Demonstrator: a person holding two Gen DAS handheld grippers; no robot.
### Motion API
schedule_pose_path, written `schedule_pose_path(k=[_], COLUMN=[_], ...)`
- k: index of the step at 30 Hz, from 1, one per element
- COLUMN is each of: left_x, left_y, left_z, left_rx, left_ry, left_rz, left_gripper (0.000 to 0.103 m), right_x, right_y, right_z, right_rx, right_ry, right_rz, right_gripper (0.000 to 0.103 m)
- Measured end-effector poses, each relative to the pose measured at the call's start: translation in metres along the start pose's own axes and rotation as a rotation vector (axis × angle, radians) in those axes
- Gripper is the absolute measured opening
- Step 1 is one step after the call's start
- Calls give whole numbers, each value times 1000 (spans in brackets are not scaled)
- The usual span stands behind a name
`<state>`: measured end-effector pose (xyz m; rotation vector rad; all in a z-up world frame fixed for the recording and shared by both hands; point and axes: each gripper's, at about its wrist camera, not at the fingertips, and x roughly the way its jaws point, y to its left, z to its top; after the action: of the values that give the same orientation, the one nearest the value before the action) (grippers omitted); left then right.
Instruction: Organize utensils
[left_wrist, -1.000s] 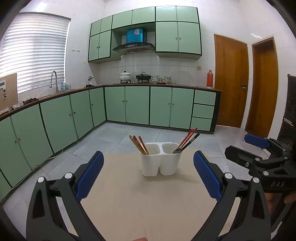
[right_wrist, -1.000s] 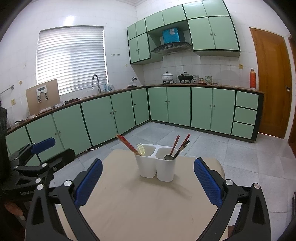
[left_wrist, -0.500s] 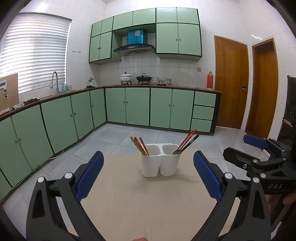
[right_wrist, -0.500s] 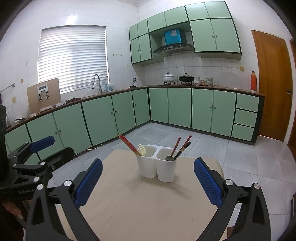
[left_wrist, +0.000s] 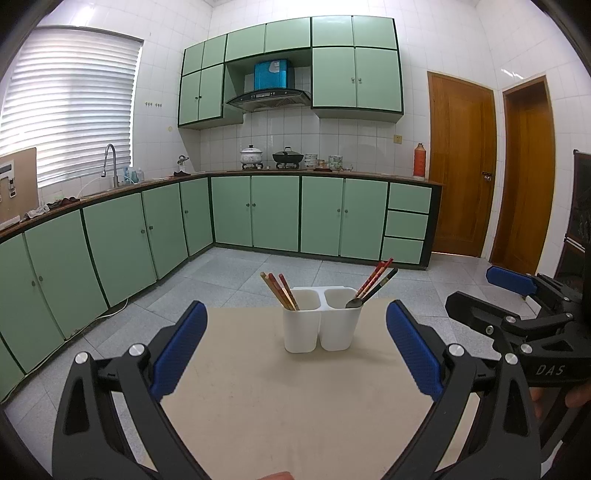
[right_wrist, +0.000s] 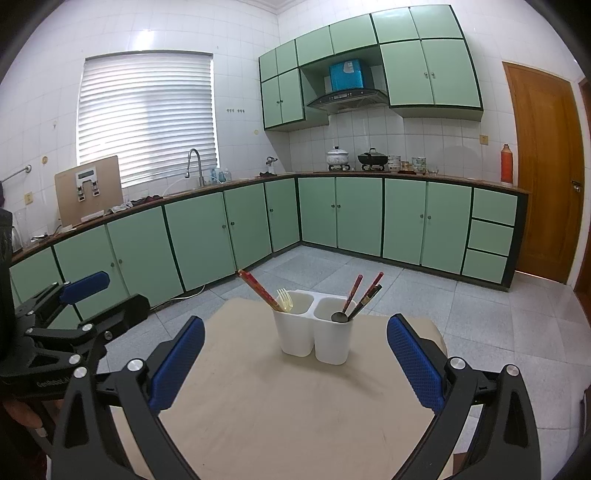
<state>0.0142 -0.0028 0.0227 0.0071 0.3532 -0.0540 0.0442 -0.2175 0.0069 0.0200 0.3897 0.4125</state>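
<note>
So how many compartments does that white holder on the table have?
2. The white plastic holder's left compartment holds red chopsticks and a pale fork; its right compartment holds chopsticks and a metal spoon.

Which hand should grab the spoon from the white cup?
Probably the right gripper. The spoon sits in the holder's right cup, nearly straight ahead of its open fingers. The left gripper, also open and empty, sees it further right of centre.

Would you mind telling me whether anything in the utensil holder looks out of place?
Chopsticks are split between both compartments of the white holder: some beside the fork in the left one, others with the spoon in the right. Nothing is spilled or damaged.
</note>
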Motion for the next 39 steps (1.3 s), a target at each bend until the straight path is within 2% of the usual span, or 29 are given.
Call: schedule_pose_path(k=[39], left_x=[-2], left_y=[2], left_z=[0], left_rx=[-1], left_ry=[3], left_rz=[1], left_gripper=[95], right_x=[-3], right_y=[0], right_z=[2], right_rx=[0], right_ry=[-1], right_rz=[-3], right_gripper=[97])
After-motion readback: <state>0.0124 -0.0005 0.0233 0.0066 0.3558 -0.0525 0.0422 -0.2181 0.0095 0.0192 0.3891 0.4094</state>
